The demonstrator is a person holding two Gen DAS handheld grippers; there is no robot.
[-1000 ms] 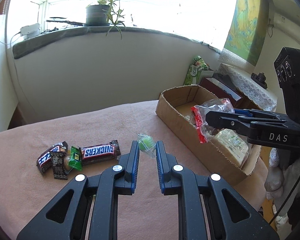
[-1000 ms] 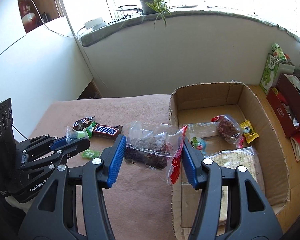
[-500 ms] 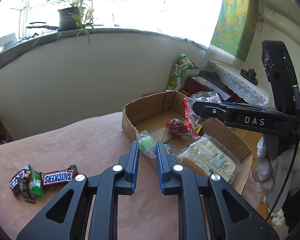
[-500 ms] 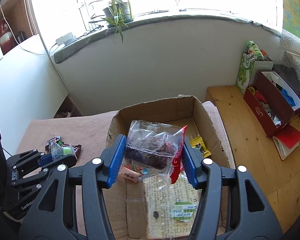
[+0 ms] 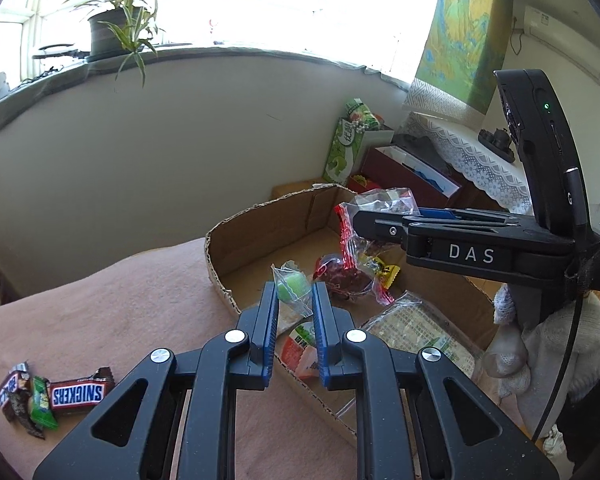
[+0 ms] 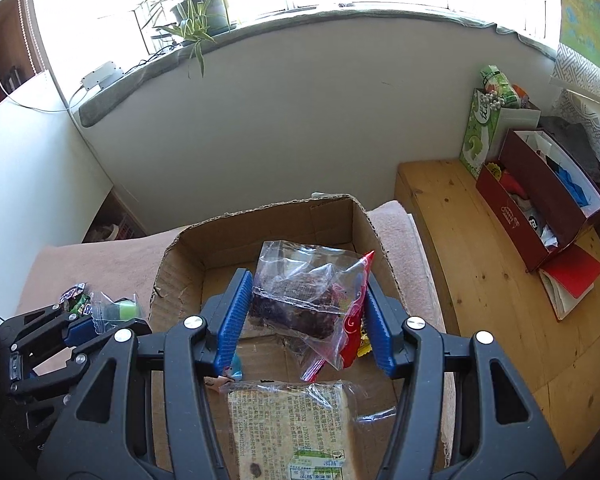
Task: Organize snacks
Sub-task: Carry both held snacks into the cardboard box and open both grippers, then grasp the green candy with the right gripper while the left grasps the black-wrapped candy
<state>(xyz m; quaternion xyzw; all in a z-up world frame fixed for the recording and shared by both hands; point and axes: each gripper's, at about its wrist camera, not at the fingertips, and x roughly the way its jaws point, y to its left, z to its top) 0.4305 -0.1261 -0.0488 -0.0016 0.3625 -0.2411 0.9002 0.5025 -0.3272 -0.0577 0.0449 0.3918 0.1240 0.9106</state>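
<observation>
Two grippers hang over one cardboard box [image 6: 180, 256] on the pink-covered worktop [image 5: 100, 312]. The left gripper [image 5: 294, 300] is nearly closed, pinching one green candy in clear wrap [image 5: 292, 286] above the box's near rim. The right gripper [image 6: 306, 312], about half open, clamps one clear bag of dark dried fruit [image 6: 300, 304] above the box interior. Inside lie one wrapped bread slice [image 6: 292, 424] and several small packets. One Snickers bar [image 5: 78, 394] and about three small sweets remain on the worktop.
</observation>
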